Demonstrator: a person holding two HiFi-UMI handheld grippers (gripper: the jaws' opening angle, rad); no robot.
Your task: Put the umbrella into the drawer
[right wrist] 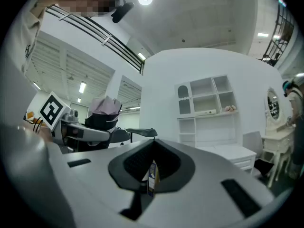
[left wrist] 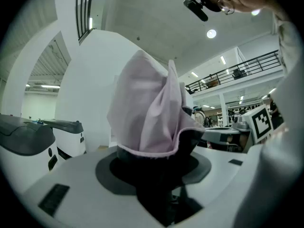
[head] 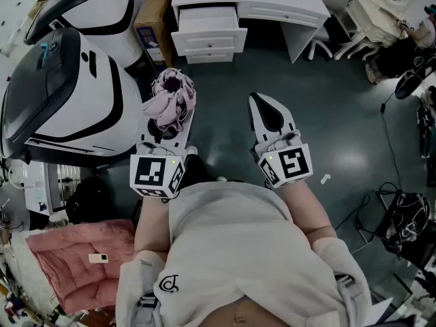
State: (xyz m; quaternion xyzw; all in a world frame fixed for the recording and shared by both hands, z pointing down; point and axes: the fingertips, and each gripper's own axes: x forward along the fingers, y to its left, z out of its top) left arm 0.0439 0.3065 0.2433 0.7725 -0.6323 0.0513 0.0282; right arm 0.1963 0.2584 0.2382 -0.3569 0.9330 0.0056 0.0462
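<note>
A folded pink umbrella (head: pixel 170 101) with a dark inside stands bunched between the jaws of my left gripper (head: pixel 172 95), which is shut on it; the pink fabric (left wrist: pixel 147 113) fills the left gripper view above the dark pads. My right gripper (head: pixel 268 112) is beside it, about a hand's width to the right, shut with nothing held, its black pads together (right wrist: pixel 149 177). Both point toward the white desk (head: pixel 286 2) across the floor. Its drawer unit (head: pixel 208 33) has the top drawer standing slightly out. In the right gripper view the umbrella (right wrist: pixel 105 109) shows at left.
Large white-and-black machine shells (head: pixel 61 94) stand close on the left, with a cardboard box (head: pixel 153 19) behind them. A pink padded cloth (head: pixel 75 257) lies at lower left. White chairs (head: pixel 334 39) and cables (head: pixel 402 216) are to the right. Dark floor (head: pixel 218 94) stretches to the desk.
</note>
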